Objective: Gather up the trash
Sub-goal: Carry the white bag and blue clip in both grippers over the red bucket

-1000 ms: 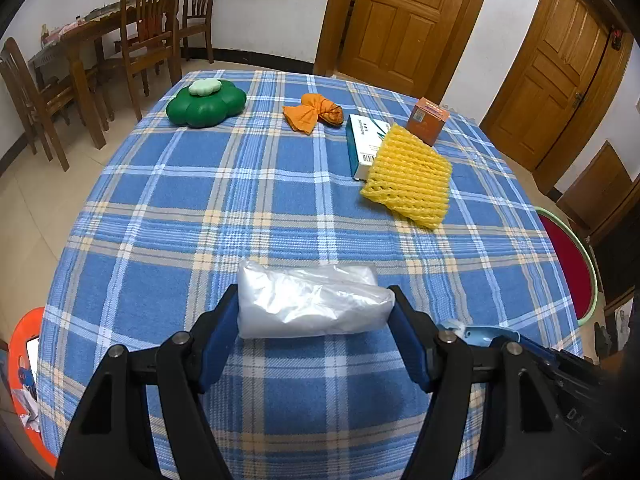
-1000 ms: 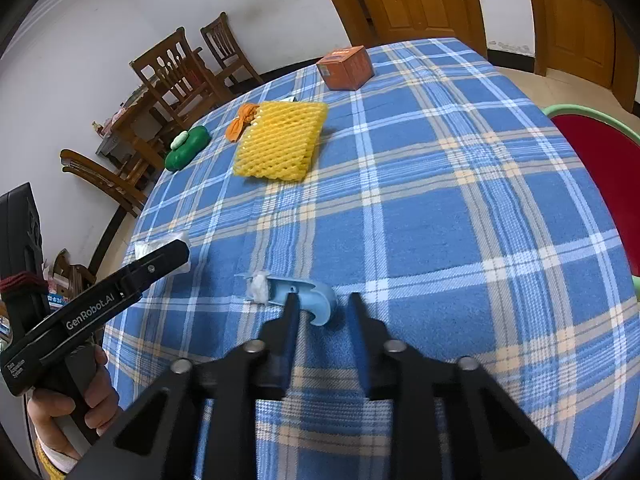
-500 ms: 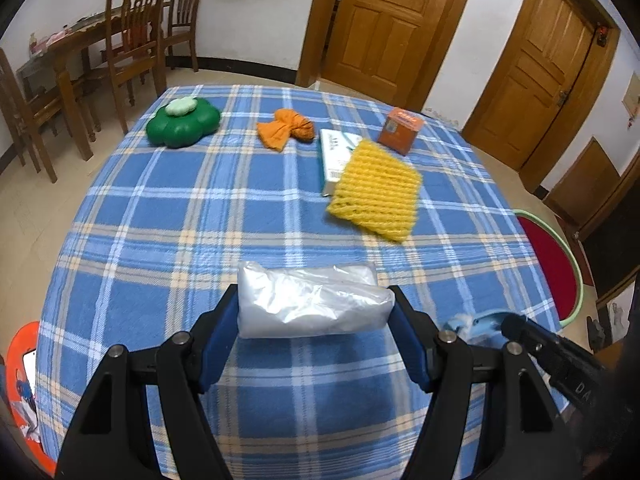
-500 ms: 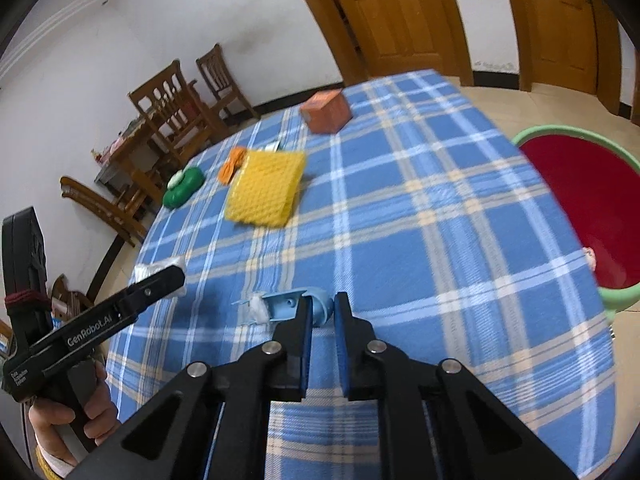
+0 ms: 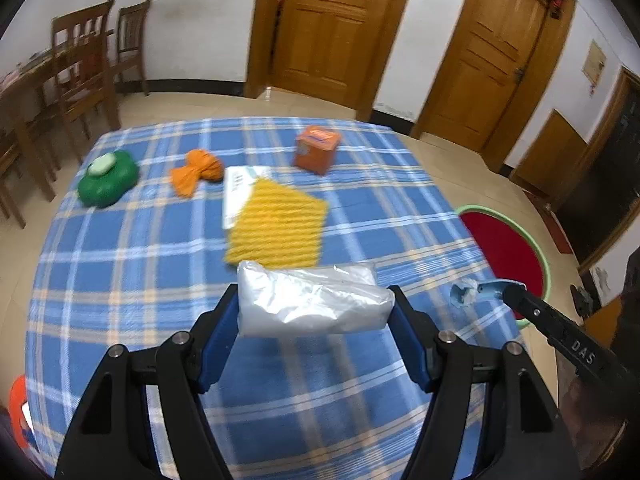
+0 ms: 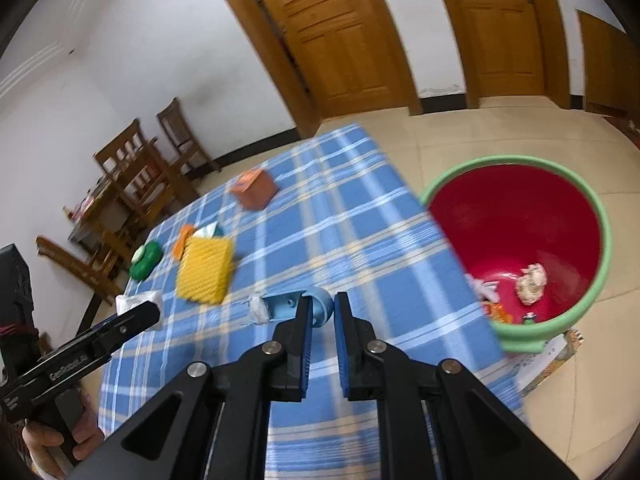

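Spanning left jaws, plastic bag [image 5: 312,300]; right jaws pinching blue piece [image 6: 298,306]

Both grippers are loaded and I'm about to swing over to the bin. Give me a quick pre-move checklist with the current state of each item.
1. Left gripper grip on the clear plastic bag: ok, the bag is pinched between both fingers.
2. Right gripper grip on the blue plastic piece: ok, but held only by its rounded end.
3. White wad at the piece's far end: cannot tell whether it is attached firmly.
4. Red bin open and in view: ok, it stands on the floor beside the table, with some trash already inside.
5. Room left in the bin: ok, it is mostly unfilled.
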